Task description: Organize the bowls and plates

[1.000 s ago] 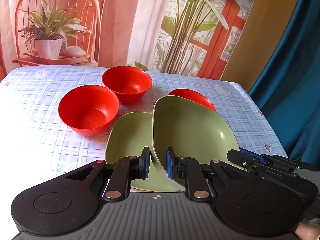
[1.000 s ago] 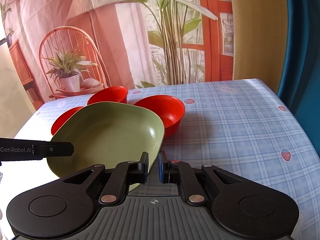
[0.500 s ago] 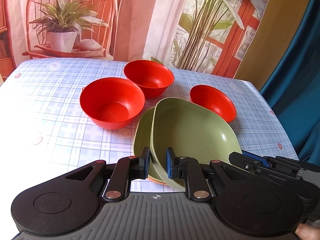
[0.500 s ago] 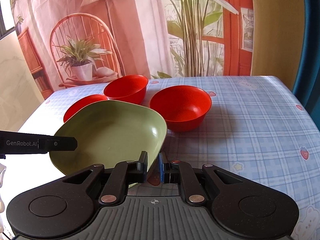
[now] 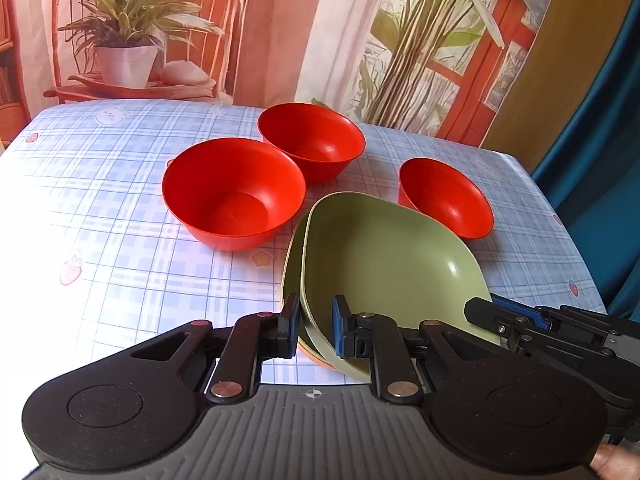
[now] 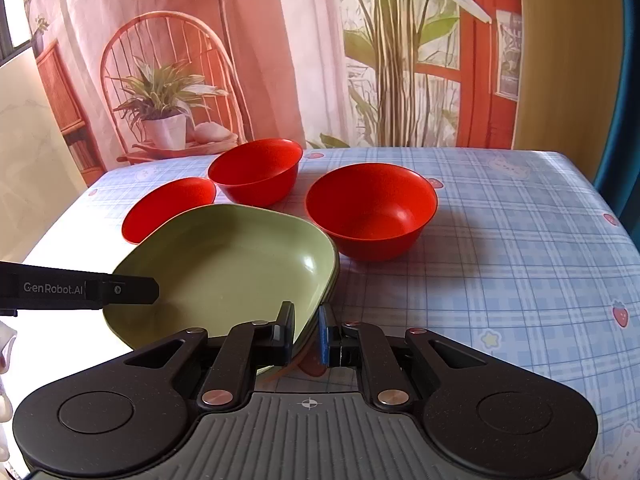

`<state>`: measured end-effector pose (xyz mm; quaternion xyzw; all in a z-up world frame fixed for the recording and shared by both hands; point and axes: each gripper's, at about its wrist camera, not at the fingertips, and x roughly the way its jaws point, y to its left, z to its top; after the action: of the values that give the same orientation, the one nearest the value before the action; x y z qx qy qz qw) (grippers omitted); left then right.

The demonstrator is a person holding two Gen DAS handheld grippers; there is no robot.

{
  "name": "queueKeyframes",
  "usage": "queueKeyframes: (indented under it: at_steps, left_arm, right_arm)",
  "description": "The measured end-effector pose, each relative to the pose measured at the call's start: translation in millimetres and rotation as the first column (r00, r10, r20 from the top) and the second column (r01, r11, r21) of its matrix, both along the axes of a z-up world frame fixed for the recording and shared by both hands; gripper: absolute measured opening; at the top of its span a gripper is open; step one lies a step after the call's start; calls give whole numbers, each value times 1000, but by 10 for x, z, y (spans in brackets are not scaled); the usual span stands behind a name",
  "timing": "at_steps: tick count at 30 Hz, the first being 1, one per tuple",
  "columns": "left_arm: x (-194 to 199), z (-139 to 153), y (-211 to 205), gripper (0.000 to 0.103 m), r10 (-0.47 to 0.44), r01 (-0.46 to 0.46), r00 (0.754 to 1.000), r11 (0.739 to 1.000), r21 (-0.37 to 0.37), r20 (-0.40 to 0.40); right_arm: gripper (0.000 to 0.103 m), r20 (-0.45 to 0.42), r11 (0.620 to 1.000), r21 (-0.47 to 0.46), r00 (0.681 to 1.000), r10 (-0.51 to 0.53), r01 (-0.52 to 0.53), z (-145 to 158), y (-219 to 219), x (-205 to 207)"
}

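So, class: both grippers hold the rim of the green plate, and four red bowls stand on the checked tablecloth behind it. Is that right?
Not quite: there are three red bowls, not four, as the left wrist view shows: one near, one behind it, one to the right. The rest holds: the left gripper and right gripper both clamp the green plate over the checked tablecloth.
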<state>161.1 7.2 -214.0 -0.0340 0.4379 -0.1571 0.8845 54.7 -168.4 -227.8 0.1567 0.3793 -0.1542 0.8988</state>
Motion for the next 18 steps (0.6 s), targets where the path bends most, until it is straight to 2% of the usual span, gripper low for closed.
queueKeyframes:
  at_steps: [7,18]
  left_arm:
    - [72,-94,-44,18,-9,9,1000,999,50,9]
    - [99,-87,-115,18,-45,40,998,993,112,37]
  right_arm:
    - [11,-16,999,-29,1000,19,-19,-52,-4,129]
    - [11,-27,998,-54,999,28,-30,-86,-24,186]
